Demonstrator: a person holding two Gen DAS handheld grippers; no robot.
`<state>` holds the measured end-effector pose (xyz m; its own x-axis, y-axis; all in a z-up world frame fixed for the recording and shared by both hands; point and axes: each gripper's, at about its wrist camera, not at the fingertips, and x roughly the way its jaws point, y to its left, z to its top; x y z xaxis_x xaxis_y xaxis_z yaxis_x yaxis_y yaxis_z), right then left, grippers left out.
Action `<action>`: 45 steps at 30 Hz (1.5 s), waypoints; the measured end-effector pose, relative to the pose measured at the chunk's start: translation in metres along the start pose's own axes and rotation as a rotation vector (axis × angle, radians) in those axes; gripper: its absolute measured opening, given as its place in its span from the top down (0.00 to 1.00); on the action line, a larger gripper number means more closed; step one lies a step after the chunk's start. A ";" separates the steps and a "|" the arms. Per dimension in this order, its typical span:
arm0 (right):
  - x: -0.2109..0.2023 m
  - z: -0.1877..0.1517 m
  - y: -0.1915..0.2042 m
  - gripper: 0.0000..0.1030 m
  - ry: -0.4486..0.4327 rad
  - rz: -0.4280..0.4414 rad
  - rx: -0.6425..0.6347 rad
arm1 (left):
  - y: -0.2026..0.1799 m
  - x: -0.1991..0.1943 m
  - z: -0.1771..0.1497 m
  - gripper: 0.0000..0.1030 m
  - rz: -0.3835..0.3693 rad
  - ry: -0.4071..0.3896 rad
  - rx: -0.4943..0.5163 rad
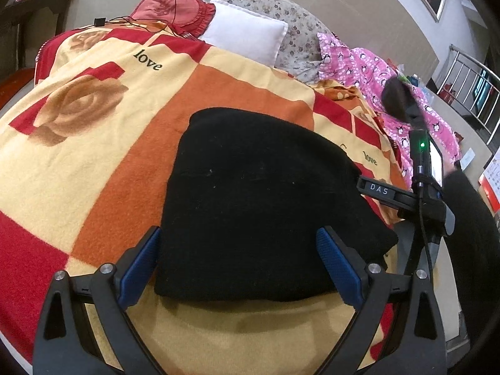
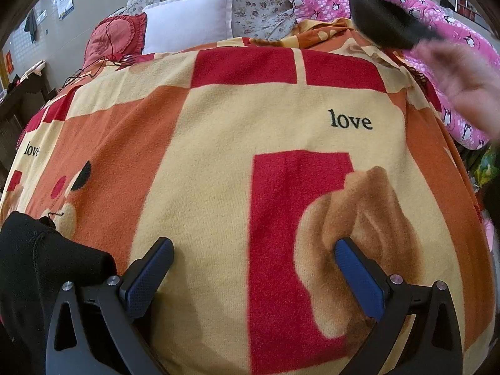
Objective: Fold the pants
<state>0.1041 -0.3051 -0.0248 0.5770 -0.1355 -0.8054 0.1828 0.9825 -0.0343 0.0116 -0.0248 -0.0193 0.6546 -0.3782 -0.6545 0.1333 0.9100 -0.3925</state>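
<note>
The black pants [image 1: 259,206] lie folded into a compact rectangle on the patterned blanket [image 1: 93,118]. My left gripper [image 1: 240,250] is open, its blue pads straddling the near edge of the folded pants without clamping them. In the right wrist view, a corner of the black pants [image 2: 47,259] shows at the lower left. My right gripper [image 2: 253,265] is open over bare blanket [image 2: 218,125], to the right of the pants, with nothing between its fingers. The right gripper's body [image 1: 415,200] appears beside the pants in the left wrist view.
A white pillow [image 1: 247,34], a red cushion [image 1: 175,9] with a black cable, and a floral quilt [image 1: 268,3] sit at the bed's head. A pink penguin-print cover [image 1: 390,78] lies at the right. A blurred hand [image 2: 462,72] shows at the upper right.
</note>
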 end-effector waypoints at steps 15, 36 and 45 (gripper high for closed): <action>0.000 0.000 0.000 0.01 0.000 0.000 0.000 | 0.009 -0.009 -0.005 0.05 -0.045 -0.026 -0.032; 0.001 0.000 0.000 0.01 -0.001 -0.001 0.000 | 0.012 -0.012 -0.005 0.04 -0.047 -0.029 -0.050; 0.001 0.000 0.000 0.01 -0.001 -0.001 0.001 | 0.010 -0.011 -0.005 0.04 -0.041 -0.027 -0.045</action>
<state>0.1049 -0.3049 -0.0252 0.5774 -0.1364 -0.8050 0.1837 0.9824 -0.0347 0.0020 -0.0122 -0.0197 0.6693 -0.4099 -0.6197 0.1277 0.8851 -0.4476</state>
